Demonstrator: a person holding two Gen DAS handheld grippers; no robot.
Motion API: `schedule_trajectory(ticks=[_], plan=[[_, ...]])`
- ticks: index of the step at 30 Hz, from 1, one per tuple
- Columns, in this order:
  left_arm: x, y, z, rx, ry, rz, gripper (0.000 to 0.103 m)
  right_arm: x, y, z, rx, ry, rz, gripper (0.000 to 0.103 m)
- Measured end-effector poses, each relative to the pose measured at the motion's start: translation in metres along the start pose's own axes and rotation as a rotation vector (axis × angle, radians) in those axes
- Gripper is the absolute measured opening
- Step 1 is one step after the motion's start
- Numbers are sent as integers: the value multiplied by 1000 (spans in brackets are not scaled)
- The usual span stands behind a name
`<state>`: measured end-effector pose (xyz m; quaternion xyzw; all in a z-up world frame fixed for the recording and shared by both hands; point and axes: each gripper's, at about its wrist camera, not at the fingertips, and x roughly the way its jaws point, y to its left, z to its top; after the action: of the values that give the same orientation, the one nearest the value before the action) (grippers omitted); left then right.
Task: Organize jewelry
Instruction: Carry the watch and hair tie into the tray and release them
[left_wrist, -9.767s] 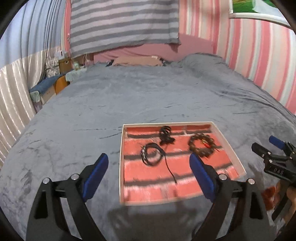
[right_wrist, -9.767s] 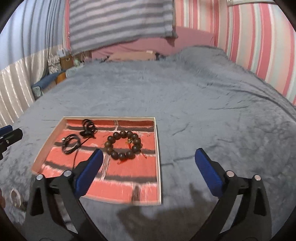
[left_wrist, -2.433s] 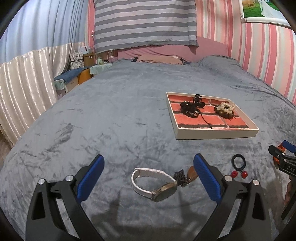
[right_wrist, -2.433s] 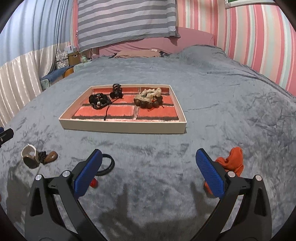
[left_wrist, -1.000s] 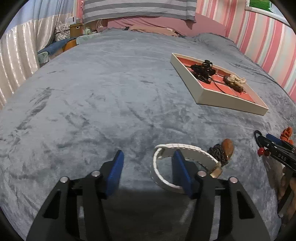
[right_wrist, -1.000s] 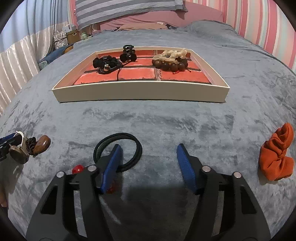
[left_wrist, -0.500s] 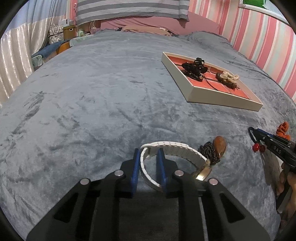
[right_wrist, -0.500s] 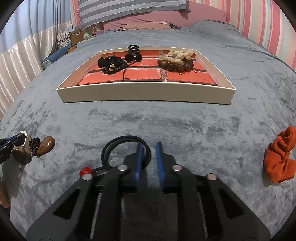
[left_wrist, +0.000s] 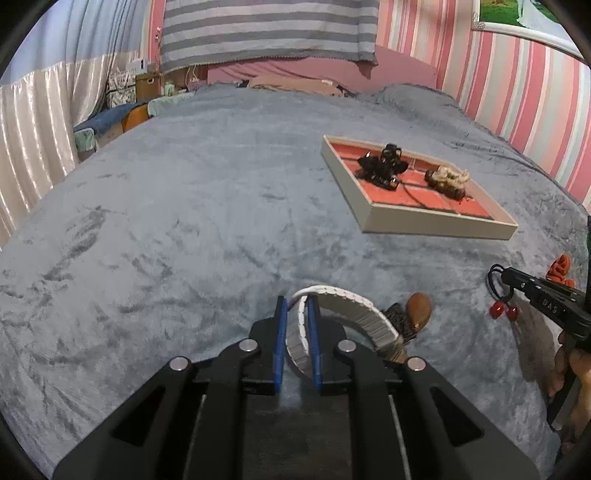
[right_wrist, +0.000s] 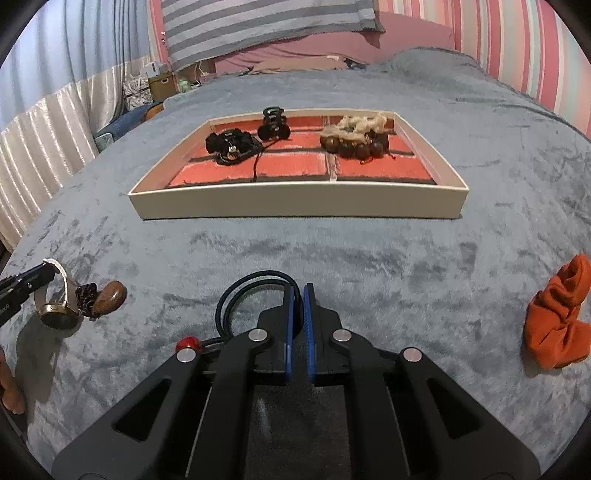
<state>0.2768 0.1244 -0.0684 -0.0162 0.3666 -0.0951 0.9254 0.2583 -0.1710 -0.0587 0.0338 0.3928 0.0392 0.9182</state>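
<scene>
My left gripper (left_wrist: 297, 301) is shut on the white strap of a watch (left_wrist: 347, 306) and holds it just above the grey blanket. The watch also shows in the right wrist view (right_wrist: 59, 314). A brown pendant on a dark cord (left_wrist: 417, 314) hangs close by it. My right gripper (right_wrist: 297, 290) is shut on a black hair tie (right_wrist: 236, 291) with red beads (right_wrist: 186, 342). The white tray with a red brick-pattern floor (right_wrist: 295, 201) holds black hair accessories (right_wrist: 232, 146), a black claw clip (right_wrist: 272, 123) and a brown bead bracelet under a cream scrunchie (right_wrist: 354, 138).
An orange scrunchie (right_wrist: 559, 317) lies on the blanket at the right. Pillows and a striped hanging cloth (left_wrist: 266, 33) stand at the far end of the bed. Curtains and clutter line the left side.
Both grippers closed from wide open within the last second, the left on the watch strap, the right on the hair tie. Both have since lifted a little.
</scene>
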Motion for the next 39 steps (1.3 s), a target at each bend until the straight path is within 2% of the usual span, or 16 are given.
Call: schedule_trajectory(ticks=[12,20,31,34,39], plan=[[-25,-20,21,11,-102,-11,12,-11,-8,11,-11,-60,28,6],[-32,-47,59,36,-160,-29,12,-22,-24,37,-2,-120,22,6],[21,-103,123,22,-149,-61,12,-27,-63,108,22,-203,-11,6],[43,-117,134,7,-129,-65,12,-15,-74,126,25,-202,-19,6],[86,-138,143,-11,-77,-64,12,15,-85,136,26,-174,-29,6]])
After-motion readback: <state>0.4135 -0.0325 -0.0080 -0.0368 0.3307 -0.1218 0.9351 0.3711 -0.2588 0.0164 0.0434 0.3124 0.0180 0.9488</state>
